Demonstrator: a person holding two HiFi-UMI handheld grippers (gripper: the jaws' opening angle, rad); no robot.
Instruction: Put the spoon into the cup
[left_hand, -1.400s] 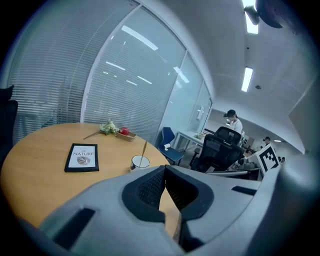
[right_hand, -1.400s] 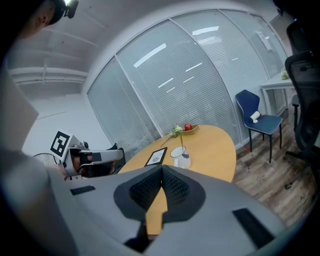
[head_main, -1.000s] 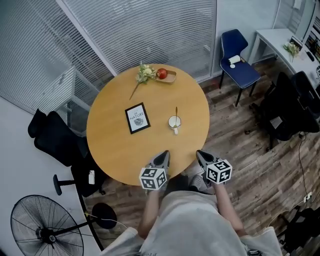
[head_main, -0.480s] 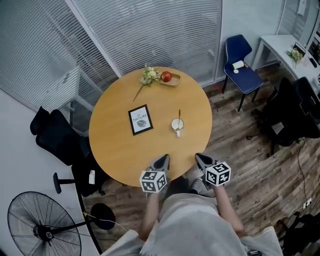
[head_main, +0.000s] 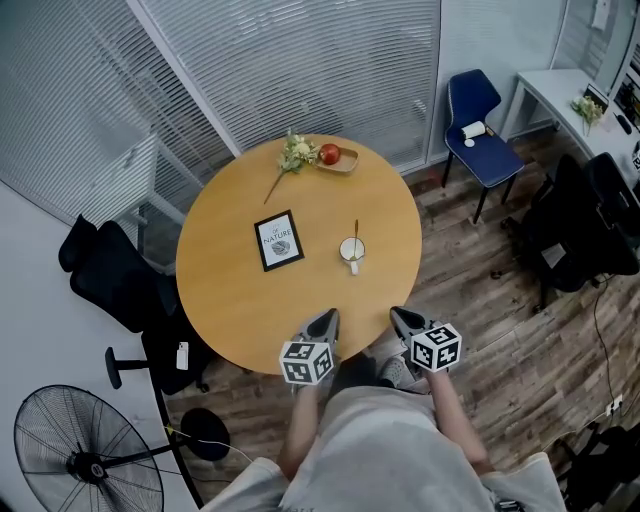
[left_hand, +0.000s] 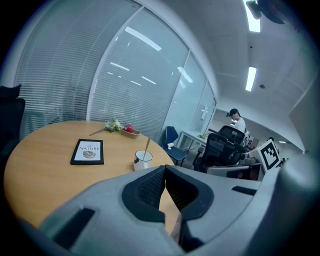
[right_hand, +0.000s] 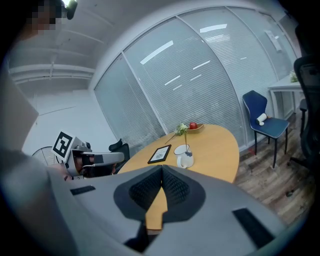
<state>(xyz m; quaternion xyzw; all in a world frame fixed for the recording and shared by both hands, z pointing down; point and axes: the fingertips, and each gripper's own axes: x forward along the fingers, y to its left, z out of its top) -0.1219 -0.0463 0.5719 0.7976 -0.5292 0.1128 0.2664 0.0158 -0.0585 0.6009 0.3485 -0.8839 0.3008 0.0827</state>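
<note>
The thin gold-handled spoon (head_main: 355, 229) seems to stand in the small white enamel cup (head_main: 350, 249) already, near the middle of the round wooden tabletop (head_main: 230, 300), with its handle leaning over the far rim. So the step in hand looks like resting clear of the work. Both tools hang at the near edge of the tabletop, well apart from the cup. The left tongs (head_main: 325, 318) are pressed together on nothing, and the right tongs (head_main: 399, 316) are likewise closed and empty. To do this step well, I would keep them low and back, since a brush against the cup's near-side handle could tip the light spoon out. The head view gives the layout: a black-framed print (head_main: 277, 239) lies beside the cup, and a wooden dish with a red apple (head_main: 334, 156) sits at the far edge. It cannot show whether the spoon sits inside the cup. The left gripper view (left_hand: 164, 169) does, from the side, with the handle rising out of the cup's mouth. The right gripper view (right_hand: 161, 169) shows its pads meeting, which is hard to read from above.
</note>
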